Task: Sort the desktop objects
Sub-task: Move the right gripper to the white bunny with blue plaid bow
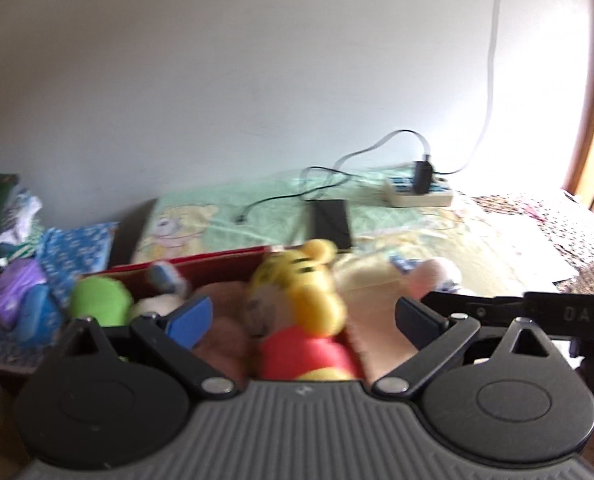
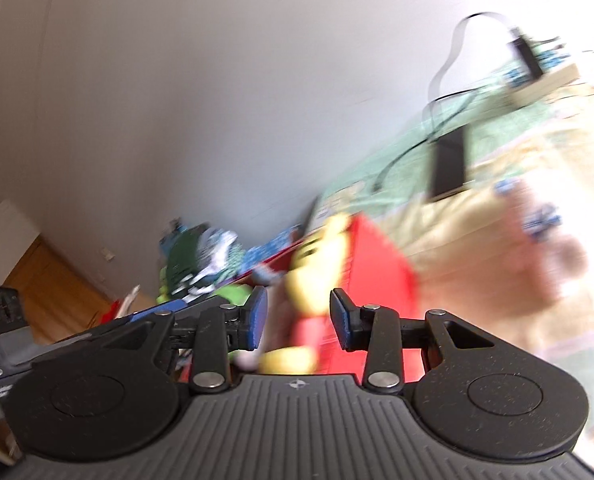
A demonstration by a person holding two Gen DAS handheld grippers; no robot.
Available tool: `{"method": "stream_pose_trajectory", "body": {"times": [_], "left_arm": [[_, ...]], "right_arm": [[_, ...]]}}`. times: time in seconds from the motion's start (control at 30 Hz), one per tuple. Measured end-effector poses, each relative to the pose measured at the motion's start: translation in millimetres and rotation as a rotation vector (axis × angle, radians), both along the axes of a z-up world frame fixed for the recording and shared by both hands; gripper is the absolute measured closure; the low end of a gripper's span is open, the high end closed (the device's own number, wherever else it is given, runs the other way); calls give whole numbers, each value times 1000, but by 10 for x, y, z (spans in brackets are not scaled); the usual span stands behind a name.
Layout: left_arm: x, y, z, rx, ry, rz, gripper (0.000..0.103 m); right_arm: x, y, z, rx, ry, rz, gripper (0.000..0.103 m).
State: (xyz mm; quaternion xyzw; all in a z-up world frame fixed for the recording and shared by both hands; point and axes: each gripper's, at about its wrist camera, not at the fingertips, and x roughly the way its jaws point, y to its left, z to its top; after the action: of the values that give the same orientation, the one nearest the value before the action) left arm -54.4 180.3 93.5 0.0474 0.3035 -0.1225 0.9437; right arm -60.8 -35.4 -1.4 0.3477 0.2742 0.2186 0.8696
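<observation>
A yellow bear plush (image 1: 297,300) in a red shirt sits in a red box (image 1: 217,261) along with a green plush (image 1: 101,300) and other soft toys. My left gripper (image 1: 303,320) is open wide just above the box, with the bear in the gap between its fingers and neither pad touching it. In the blurred right wrist view, my right gripper (image 2: 299,318) is also open. The bear (image 2: 317,272) and the red box (image 2: 381,268) lie just beyond its tips. A pink plush (image 1: 437,276) lies on the bed to the right of the box.
A black power bank (image 1: 331,224) with its cable and a power strip (image 1: 417,196) rest on the green blanket (image 1: 225,208) near the wall. Folded clothes and bags (image 1: 13,216) pile up at the left. My right gripper's body (image 1: 557,312) juts in from the right.
</observation>
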Motion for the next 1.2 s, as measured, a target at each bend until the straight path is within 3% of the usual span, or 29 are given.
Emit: {"method": "stream_pose_trajectory", "body": {"times": [0.2,0.4,0.67,0.87,1.03,1.2], "left_arm": [[120,-791,-194,24,42,-113,5],[400,-1242,-602,0,166,-131,12],[888,-1414,-1126,-118,340,-58,13],[1193,-1497,-1335,-213,404,-51,12],[1355,-1584,-1461,-204,428,-37,13],[1523,-1570,-1531,-185,445,0,29]], "right_arm": [[-12,-648,-160,-10,52,-96,64],[128,-1092,-372,-21,129,-129,63],[490,-1388,-703,-26,214,-113,58],[857,-1497,-873,-11,246,-88,56],[1090,-1495,-991,-23,267,-50,55],[1291,-1509,-1134,31,293,-4,53]]}}
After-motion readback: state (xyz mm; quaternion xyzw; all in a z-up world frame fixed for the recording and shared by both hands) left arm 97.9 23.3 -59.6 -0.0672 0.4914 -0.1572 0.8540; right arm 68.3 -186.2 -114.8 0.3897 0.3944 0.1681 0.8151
